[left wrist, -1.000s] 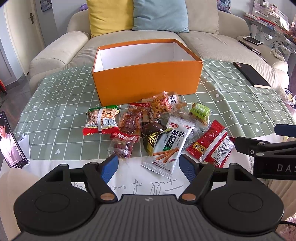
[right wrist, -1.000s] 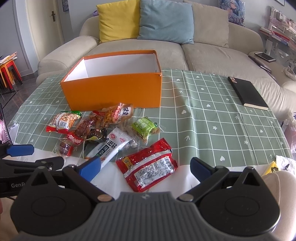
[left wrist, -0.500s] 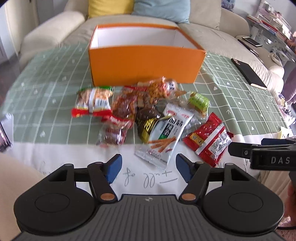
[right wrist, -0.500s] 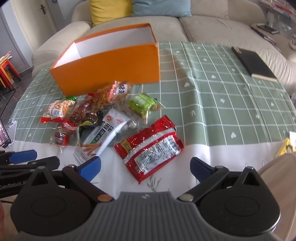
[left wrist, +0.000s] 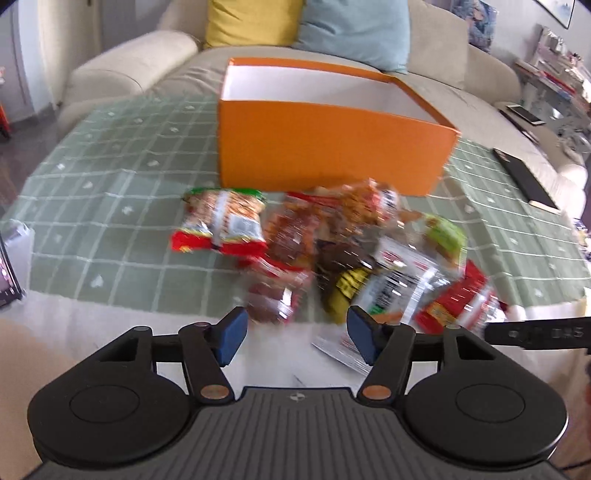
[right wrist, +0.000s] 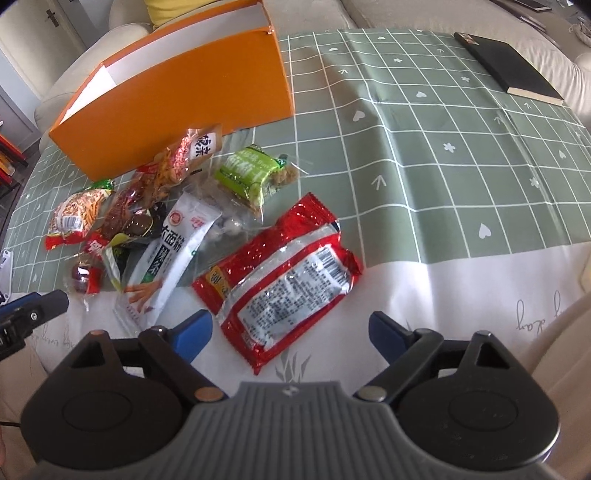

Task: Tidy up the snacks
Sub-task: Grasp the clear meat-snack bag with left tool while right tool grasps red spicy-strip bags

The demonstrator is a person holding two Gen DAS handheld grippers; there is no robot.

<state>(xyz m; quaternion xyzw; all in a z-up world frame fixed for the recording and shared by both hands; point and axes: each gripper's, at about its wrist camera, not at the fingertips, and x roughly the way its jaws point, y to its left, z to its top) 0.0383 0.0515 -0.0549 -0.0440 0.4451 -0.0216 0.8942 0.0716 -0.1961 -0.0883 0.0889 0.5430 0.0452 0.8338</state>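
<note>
Several snack packets lie in a heap in front of an empty orange box (left wrist: 332,147) (right wrist: 177,99). My right gripper (right wrist: 290,330) hangs just above the near end of a large red packet (right wrist: 280,280); its jaws are closing and the pads are clear of the packet. My left gripper (left wrist: 295,332) hovers near a small dark-red packet (left wrist: 273,299), jaws closing, nothing between them. A white packet (right wrist: 173,258), a green packet (right wrist: 251,173) and a noodle packet (left wrist: 221,225) lie in the heap. The left view is blurred.
A green checked cloth (right wrist: 443,147) covers the table, with a white border at the near edge. A black notebook (right wrist: 509,70) lies at the far right. A sofa with cushions (left wrist: 351,29) stands behind the table. A phone (left wrist: 7,273) stands at the left edge.
Both grippers have sunk toward the snack heap and their jaws have narrowed. The right one now looks down steeply on the red packet; the left has drawn closer to the heap.
</note>
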